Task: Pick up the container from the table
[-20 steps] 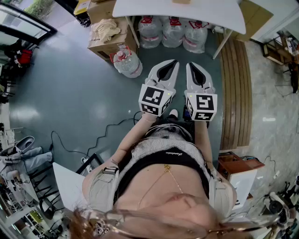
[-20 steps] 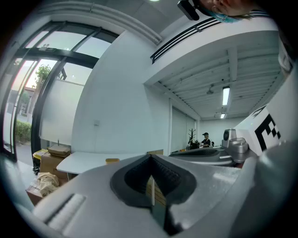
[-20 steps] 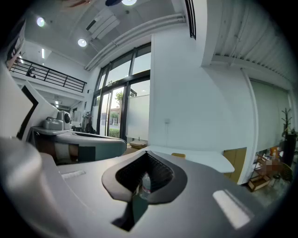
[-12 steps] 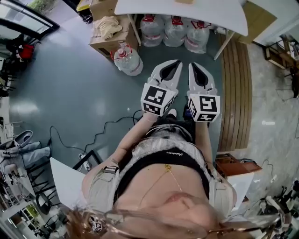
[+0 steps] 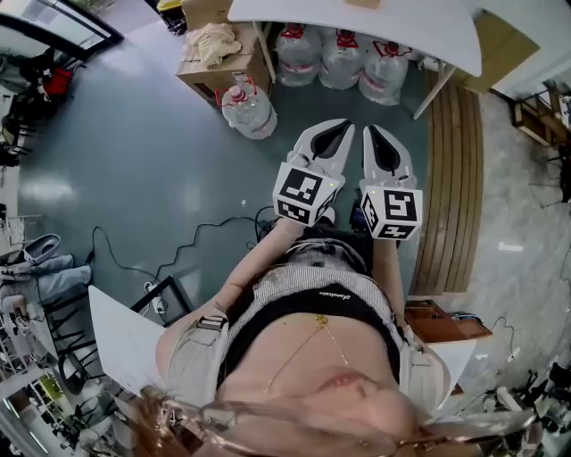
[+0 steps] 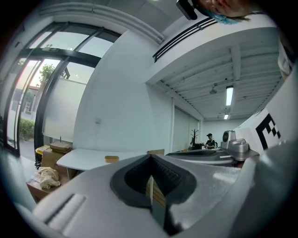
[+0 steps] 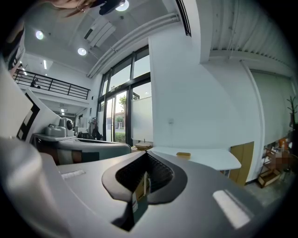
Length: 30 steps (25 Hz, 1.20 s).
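Tools: left tool [image 5: 342, 128], right tool [image 5: 372, 131] closed, empty, short of the counter [image 5: 294, 11].
Risk: unopened, I shove the container [image 7: 183, 154] away.

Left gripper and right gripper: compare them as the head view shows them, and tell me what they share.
The left gripper slants toward the upper right, while the right gripper points almost straight up the picture. The left gripper's marker cube sits corner-on and higher; the right gripper's marker cube sits squarer and lower. Both have their jaws together with nothing between them, and both are short of the white table.
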Available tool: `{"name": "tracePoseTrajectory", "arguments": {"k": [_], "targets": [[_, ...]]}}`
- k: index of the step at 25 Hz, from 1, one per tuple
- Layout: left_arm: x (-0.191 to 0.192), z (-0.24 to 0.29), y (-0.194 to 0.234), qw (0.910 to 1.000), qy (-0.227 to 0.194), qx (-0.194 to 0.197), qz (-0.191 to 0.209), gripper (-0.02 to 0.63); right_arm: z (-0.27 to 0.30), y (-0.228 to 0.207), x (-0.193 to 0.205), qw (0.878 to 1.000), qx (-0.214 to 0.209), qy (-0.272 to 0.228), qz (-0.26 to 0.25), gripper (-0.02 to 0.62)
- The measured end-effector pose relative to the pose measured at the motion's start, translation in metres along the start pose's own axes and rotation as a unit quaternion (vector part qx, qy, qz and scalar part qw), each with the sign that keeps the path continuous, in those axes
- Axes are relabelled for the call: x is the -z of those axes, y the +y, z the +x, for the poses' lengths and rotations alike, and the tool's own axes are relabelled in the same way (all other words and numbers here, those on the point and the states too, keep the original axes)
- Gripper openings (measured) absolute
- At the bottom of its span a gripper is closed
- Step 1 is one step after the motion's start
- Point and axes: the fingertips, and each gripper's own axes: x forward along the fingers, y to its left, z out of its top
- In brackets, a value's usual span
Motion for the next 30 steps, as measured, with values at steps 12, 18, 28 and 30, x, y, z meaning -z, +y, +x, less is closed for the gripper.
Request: {"name": "tracePoseTrajectory", "arguments": {"k": [12,18,28,30], "targets": [[0.004,0.001,0.012,0.9998,0.013,-0.012,-0.003,0.001,0.006,0.0,0.004,1.0,0.005,0.006,0.002,0.023],[0.002,0.014,0.026,0.9999,0.008,0.005,-0.007,0.001,0.02,-0.003,0.004,1.0,0.019,0.011,0.005,0.023],[-0.011,0.042,0.079,0.9994,0.003,0.035,-0.009,0.001,0.082,-0.001,-0.009,0.999,0.04,0.017,-0.004,0.023],[-0.013,0.048,0.092,0.9992,0.005,0.038,-0.012,0.001,0.096,0.0,-0.012,0.999,0.041,0.017,-0.004,0.023]]}}
